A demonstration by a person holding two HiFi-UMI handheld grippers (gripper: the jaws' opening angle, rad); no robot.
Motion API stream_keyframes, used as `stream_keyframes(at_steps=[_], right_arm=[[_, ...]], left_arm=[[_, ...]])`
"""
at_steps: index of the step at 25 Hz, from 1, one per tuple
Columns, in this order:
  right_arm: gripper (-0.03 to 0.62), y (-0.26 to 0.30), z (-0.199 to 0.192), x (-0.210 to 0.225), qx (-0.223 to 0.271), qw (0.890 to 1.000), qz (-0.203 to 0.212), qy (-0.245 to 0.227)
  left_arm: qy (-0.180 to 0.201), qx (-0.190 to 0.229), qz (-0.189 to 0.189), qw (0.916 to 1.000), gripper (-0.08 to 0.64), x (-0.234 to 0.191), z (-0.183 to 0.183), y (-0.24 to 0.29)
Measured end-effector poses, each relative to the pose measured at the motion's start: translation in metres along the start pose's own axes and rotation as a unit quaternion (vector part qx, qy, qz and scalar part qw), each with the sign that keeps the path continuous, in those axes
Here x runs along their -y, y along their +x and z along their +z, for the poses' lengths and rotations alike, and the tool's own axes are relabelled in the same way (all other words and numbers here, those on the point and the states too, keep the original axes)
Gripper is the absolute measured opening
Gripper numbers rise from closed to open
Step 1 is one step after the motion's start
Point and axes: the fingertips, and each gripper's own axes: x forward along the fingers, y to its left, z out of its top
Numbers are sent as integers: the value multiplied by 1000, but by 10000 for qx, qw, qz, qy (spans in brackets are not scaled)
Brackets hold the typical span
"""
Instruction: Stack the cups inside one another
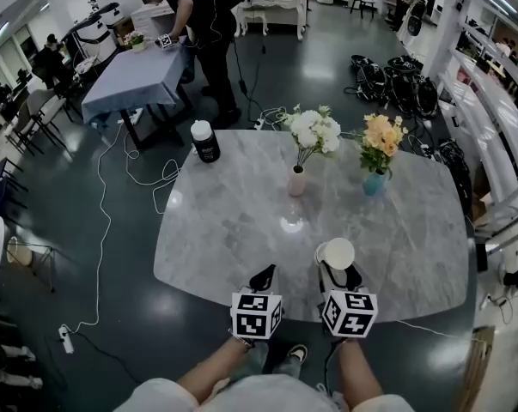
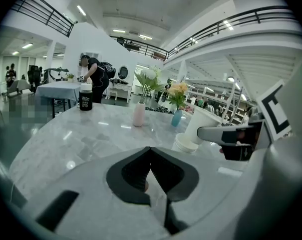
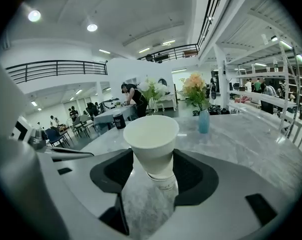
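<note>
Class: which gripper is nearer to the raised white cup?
Right. The right gripper grips the cup between its jaws; the left gripper is shut, empty, apart on the cup's left.

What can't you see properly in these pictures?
1. How many cups are in the stack: its rims are too small in the left gripper view, and the held cup in the right gripper covers it in the right gripper view.
2. The label on the black bottle: too small in every view.
3. The print on the stack: blurred in the right gripper view.
</note>
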Motion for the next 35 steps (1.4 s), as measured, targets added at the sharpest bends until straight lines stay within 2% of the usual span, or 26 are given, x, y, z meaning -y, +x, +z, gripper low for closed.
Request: stream_keyframes(at_steps=[15,26,35], right_arm=[[222,23,-15,6,-284,9995,-95,-90],[222,29,-21,7,-360,9993,-27,-87],[241,24,-24,13,-358,9992,-149,-29]], left_arm=[[-72,-254,-2,9997,-5,-10,-13,21],[-57,-345,-8,9994,-5,-7,-17,27],[-17,-346,-30,9994,-5,-3,-17,26]])
